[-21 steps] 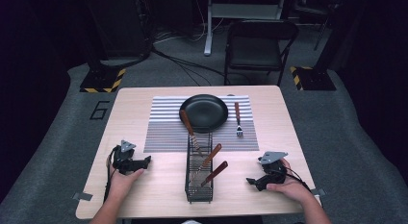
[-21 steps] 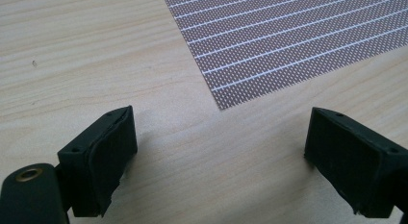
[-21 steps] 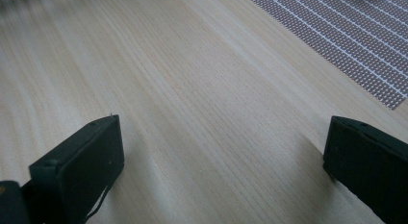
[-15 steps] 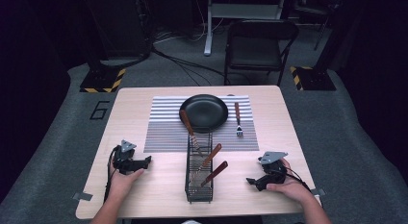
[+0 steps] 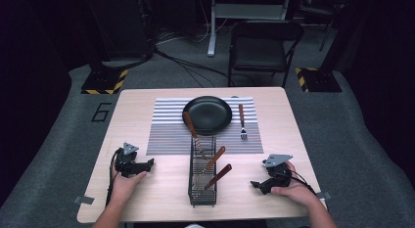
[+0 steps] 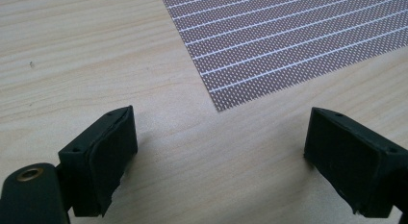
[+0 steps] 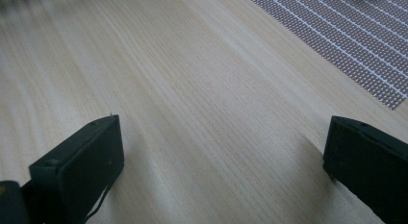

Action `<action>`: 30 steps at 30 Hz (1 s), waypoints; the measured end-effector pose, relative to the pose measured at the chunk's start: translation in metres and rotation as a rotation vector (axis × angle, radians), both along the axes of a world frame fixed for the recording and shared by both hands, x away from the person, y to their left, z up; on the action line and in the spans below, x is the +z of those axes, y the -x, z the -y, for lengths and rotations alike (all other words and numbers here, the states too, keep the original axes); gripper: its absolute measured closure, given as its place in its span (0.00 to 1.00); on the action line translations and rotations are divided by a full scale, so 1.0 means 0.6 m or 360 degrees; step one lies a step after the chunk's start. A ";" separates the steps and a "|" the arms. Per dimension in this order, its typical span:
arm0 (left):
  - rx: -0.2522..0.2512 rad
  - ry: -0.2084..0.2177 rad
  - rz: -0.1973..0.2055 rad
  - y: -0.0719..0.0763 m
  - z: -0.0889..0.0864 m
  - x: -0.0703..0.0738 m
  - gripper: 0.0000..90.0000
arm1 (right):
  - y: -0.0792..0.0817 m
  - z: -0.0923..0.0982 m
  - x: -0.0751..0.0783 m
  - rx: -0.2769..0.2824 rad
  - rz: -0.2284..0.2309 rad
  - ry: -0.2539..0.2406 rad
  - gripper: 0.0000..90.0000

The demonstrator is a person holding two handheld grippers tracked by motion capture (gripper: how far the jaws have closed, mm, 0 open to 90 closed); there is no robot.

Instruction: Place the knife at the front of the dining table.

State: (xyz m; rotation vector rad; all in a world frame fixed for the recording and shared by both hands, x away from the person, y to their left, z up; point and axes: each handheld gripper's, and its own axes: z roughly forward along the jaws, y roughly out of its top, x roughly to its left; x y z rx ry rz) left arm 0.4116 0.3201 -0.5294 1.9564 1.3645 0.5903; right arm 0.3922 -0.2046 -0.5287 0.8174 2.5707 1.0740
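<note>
On pale woodgrain, wide black claws (image 6: 219,156)

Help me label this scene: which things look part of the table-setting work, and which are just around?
Part of the work:
wire basket holding wooden-handled cutlery
black plate
striped mat
fork beside the plate
left claw, right claw, both open

Just around:
folding chair
hazard-striped bases
floor cables
</note>
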 end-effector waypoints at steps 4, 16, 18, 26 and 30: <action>0.0008 -0.0002 0.0012 0.002 -0.002 0.001 0.17 | 0.000 0.000 0.000 0.0000 0.0000 0.0000 0.00; 0.0004 0.0016 -0.0008 0.005 -0.002 0.008 0.32 | 0.000 0.000 0.000 0.0000 0.0000 -0.0001 0.00; 0.0005 0.0033 -0.0031 0.006 -0.004 0.011 0.35 | 0.000 0.000 0.000 0.0000 0.0000 -0.0001 0.00; 0.0035 0.0051 -0.0106 0.013 0.002 0.024 0.41 | 0.000 0.000 0.000 0.0000 0.0001 -0.0002 0.00; 0.0024 0.0071 -0.0082 0.019 0.009 0.037 0.45 | 0.000 0.000 0.000 -0.0001 -0.0001 -0.0002 0.00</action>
